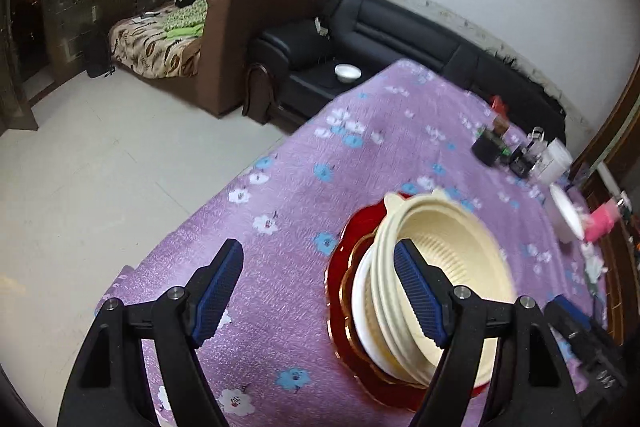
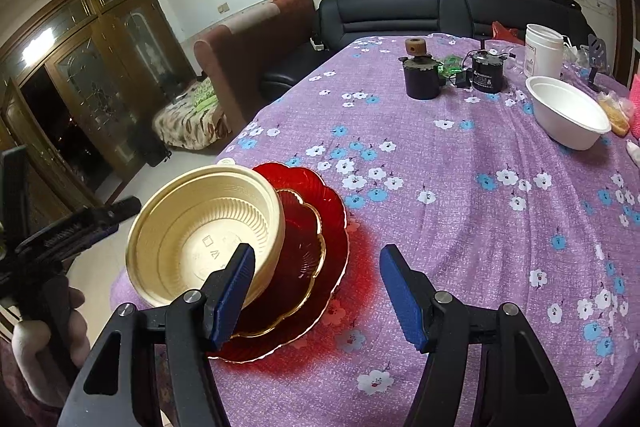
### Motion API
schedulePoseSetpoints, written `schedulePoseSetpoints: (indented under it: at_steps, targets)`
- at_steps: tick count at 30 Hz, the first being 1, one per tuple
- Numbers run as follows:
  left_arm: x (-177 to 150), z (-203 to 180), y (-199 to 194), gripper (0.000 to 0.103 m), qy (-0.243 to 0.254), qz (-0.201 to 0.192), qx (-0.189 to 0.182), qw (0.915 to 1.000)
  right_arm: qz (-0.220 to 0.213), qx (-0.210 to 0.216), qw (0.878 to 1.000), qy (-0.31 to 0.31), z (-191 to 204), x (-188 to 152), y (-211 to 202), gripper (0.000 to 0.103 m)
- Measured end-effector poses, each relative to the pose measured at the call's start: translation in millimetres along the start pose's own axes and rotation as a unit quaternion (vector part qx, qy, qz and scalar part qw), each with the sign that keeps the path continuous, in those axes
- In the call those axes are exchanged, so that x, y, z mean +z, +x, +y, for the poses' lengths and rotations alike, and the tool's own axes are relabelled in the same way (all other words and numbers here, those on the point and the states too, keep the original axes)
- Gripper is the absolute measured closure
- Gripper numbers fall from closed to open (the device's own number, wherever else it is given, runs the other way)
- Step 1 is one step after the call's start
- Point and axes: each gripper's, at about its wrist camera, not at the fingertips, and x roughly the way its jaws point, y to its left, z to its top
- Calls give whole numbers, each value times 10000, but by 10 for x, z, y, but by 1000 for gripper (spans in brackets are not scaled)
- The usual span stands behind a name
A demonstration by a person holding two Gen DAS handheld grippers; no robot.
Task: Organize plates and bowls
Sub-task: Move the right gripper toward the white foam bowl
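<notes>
Cream bowl (image 2: 204, 231) sat on stacked red plates (image 2: 320, 227) near the table's (image 2: 460, 227) left edge; both grippers, left (image 1: 320, 291) and right (image 2: 316, 291), stood spread, holding nothing.

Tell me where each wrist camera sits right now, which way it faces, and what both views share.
Left wrist: on the left gripper, looking down over the purple tablecloth toward the sofas; both open fingers show, cream bowl at its right.
Right wrist: on the right gripper, facing the far clutter and white bowl; open fingers, a hand at left.
Shared: cream bowl stacked on the red plate.
</notes>
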Motion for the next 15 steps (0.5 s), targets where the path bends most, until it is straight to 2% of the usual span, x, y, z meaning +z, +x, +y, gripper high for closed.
schedulePoseSetpoints:
  at_steps: [6, 10, 15]
  targets:
    - [-63, -6, 81, 26, 48, 147, -41, 9999, 20, -2, 10000, 55, -34, 2, 9, 33]
    - [-34, -52, -124, 26, 28, -152, -78, 9999, 6, -14, 10000, 91, -64, -7, -2, 33]
    - [-128, -448, -399, 24, 629, -563, -6, 9964, 21, 22, 9997, 234, -151, -25, 2, 33]
